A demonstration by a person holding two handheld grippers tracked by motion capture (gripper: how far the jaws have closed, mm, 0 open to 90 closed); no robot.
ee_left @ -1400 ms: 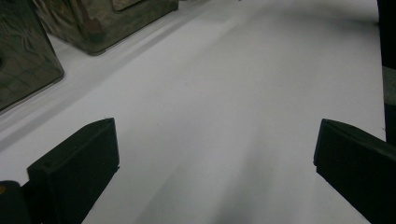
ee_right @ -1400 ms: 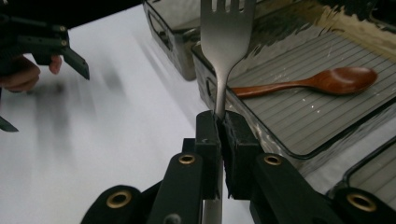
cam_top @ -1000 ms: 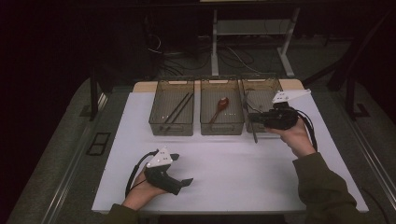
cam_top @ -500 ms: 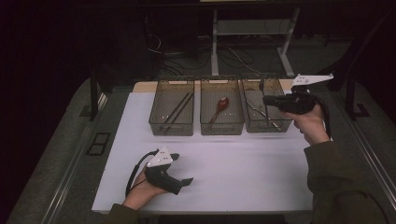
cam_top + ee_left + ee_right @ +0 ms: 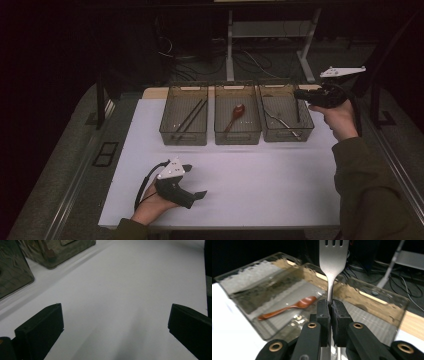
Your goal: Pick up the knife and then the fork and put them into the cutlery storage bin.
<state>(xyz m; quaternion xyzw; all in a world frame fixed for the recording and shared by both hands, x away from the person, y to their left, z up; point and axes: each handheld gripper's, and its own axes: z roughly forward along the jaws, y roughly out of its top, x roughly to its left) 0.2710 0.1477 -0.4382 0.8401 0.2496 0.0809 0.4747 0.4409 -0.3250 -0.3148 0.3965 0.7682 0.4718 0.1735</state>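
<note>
On the near left of the white worktop (image 5: 260,185), the left hand (image 5: 150,210) rests with its palm under the left gripper (image 5: 192,194), which lies low, pointing right across the sheet. In the left gripper view its jaws stand wide apart with only bare worktop between them.

Beyond, three clear bins sit in a row. The left bin (image 5: 183,121) holds dark chopsticks (image 5: 190,117) laid diagonally. The middle bin (image 5: 238,120) holds a reddish wooden spoon (image 5: 235,115), seen also in the right gripper view (image 5: 287,307). The right bin (image 5: 286,119) holds metal cutlery (image 5: 280,121).

At the far right, the right hand (image 5: 337,117) is raised off the worktop beside the right bin, forearm angled up from the lower right edge, with the right gripper (image 5: 300,94) pointing left over that bin's far corner. In the right gripper view its jaws are pinched tight on the neck of a metal fork (image 5: 333,262), whose tines point up and away from the gripper.
</note>
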